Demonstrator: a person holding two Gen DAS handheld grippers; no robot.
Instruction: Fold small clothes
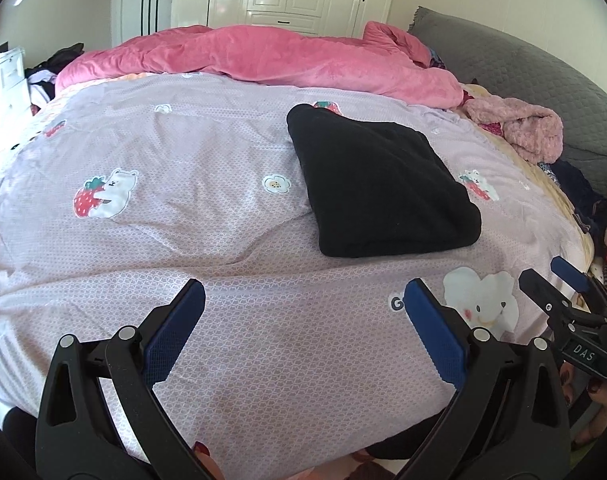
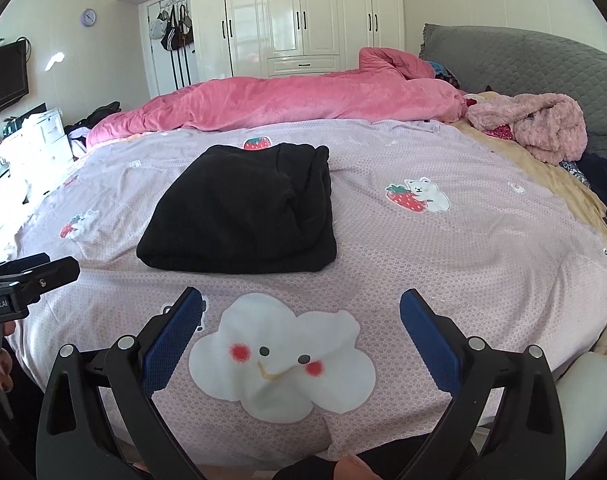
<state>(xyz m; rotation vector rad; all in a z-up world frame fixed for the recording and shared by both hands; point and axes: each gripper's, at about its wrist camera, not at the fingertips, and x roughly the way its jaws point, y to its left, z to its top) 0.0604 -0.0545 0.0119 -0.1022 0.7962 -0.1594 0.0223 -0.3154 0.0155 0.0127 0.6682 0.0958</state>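
A black garment (image 1: pixel 379 184) lies folded into a thick rectangle on the lilac cartoon-print bedsheet (image 1: pixel 183 220). It also shows in the right wrist view (image 2: pixel 243 212), in the middle of the bed. My left gripper (image 1: pixel 303 292) is open and empty, hovering over the sheet near the bed's front edge, short of the garment. My right gripper (image 2: pixel 301 300) is open and empty over a white cloud print, also short of the garment. The right gripper shows at the right edge of the left wrist view (image 1: pixel 555 276), and the left gripper at the left edge of the right wrist view (image 2: pixel 43 268).
A pink duvet (image 2: pixel 303 96) is bunched along the far side of the bed. A fluffy pink garment (image 2: pixel 535 124) and dark clothes (image 2: pixel 599 184) lie at the right by the grey headboard (image 2: pixel 523 60). White wardrobes (image 2: pixel 303 16) stand behind.
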